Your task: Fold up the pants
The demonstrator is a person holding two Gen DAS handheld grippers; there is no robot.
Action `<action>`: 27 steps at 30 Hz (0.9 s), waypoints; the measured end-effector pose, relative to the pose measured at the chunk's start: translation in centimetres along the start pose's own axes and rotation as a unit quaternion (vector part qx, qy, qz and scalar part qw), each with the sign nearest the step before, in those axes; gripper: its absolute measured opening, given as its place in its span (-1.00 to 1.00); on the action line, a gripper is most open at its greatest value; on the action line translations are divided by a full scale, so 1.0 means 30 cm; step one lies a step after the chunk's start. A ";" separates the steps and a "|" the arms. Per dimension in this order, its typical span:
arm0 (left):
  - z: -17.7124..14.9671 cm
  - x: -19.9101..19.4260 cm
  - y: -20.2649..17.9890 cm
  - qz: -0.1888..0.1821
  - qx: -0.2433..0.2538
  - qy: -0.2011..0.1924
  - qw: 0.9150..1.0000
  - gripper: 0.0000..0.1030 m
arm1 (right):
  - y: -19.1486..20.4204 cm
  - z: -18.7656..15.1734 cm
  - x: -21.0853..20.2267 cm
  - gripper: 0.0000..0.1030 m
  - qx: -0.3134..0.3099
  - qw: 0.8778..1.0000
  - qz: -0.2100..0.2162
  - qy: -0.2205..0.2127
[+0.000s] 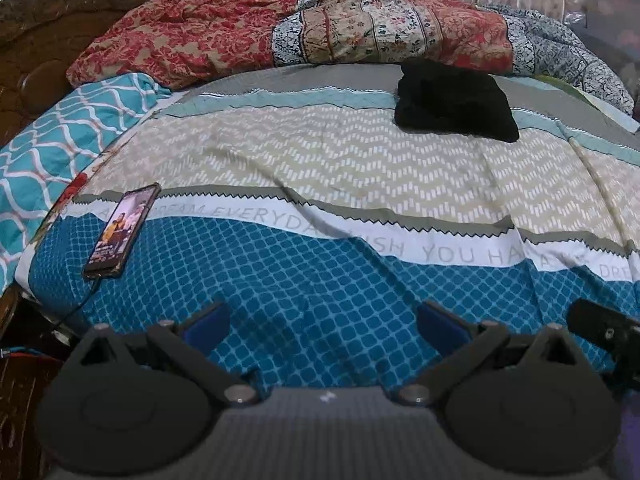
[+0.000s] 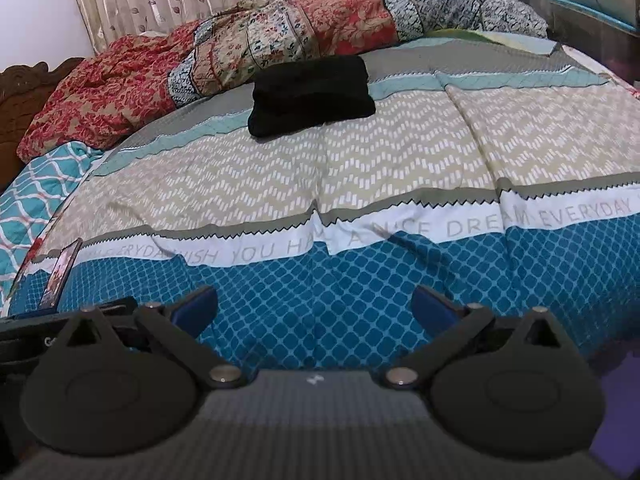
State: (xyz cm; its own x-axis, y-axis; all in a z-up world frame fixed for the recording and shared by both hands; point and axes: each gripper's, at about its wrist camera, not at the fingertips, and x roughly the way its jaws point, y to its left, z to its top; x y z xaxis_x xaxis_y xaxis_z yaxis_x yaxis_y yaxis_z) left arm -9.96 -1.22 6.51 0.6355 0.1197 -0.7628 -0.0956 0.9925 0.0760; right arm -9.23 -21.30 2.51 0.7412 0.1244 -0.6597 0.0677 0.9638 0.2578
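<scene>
The black pants (image 1: 454, 100) lie folded into a compact bundle on the far side of the bed; they also show in the right wrist view (image 2: 310, 94). My left gripper (image 1: 322, 326) is open and empty, low over the bed's near blue-patterned edge, far from the pants. My right gripper (image 2: 314, 310) is open and empty too, at the same near edge. The right gripper's black body (image 1: 604, 326) shows at the right edge of the left wrist view.
A patterned bedsheet (image 1: 320, 168) covers the bed. A lit phone (image 1: 122, 232) with a cable lies at the near left; it also shows in the right wrist view (image 2: 62, 274). A red floral quilt (image 1: 280, 28) is heaped along the far side. A carved wooden headboard (image 1: 36, 28) stands at left.
</scene>
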 end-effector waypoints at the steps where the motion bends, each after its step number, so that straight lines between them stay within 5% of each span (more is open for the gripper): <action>1: -0.001 -0.002 0.000 -0.003 -0.001 0.001 1.000 1.00 | -0.003 0.001 -0.005 1.00 0.002 1.000 0.000 -0.004; 27: 0.156 0.060 -0.082 0.005 0.048 0.039 0.998 1.00 | -0.058 0.016 -0.007 1.00 0.049 0.999 -0.006 -0.008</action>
State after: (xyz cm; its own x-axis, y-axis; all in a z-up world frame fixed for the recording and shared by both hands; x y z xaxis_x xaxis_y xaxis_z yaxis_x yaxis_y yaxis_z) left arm -4.99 -3.34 7.97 0.5726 0.1312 -0.8093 -0.0255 0.9895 0.1424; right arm -9.18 -23.11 2.56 0.7508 0.1083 -0.6516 0.1416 0.9372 0.3188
